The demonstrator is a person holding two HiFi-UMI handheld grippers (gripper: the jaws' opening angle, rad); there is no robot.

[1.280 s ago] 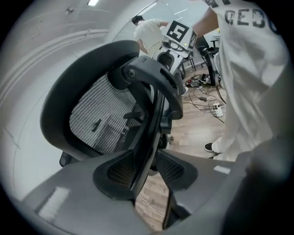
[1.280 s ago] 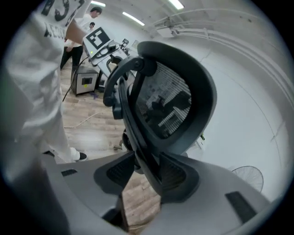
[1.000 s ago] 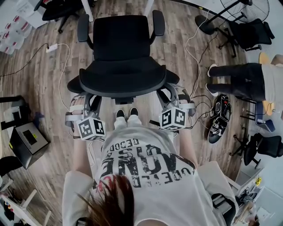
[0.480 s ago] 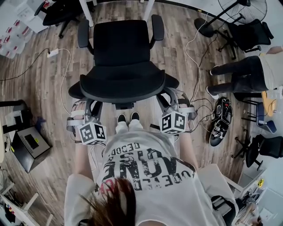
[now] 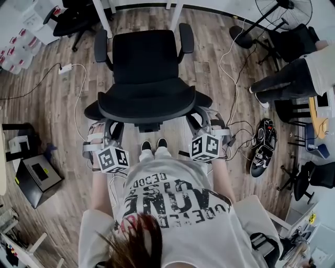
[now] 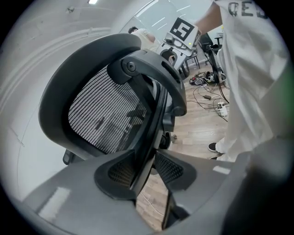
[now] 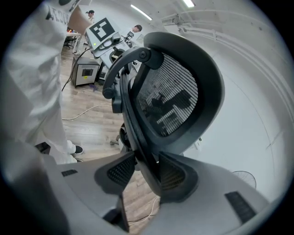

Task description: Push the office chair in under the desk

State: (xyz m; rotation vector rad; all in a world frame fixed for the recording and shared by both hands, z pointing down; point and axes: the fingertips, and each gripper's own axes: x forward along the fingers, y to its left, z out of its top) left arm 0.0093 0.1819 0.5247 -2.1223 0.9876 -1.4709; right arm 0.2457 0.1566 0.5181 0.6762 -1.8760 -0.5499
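Standing right behind the office chair (image 5: 145, 63), you hold it with a gripper on each side of its backrest (image 5: 146, 102). The chair fills the upper middle of the head view. Its seat faces away from you, and its front edge comes close to the two white desk legs (image 5: 102, 18) at the top edge of the frame.

Your left gripper (image 5: 106, 128) sits at the lower left of the backrest. In the left gripper view its pads (image 6: 120, 170) are closed on the dark rim of the backrest, which runs up between them, with the mesh panel spreading to the upper left. Your right gripper (image 5: 203, 119) mirrors it at the lower right. In the right gripper view its pads (image 7: 172, 176) clamp the rim on that side the same way, with the mesh toward the upper right.

Your shoes (image 5: 153, 145) show on the wood floor (image 5: 63, 104) between the two grippers, just below the backrest. Cables (image 5: 230, 57) trail across the boards to the right of the chair. A fan (image 5: 285, 8) stands in the upper right corner.
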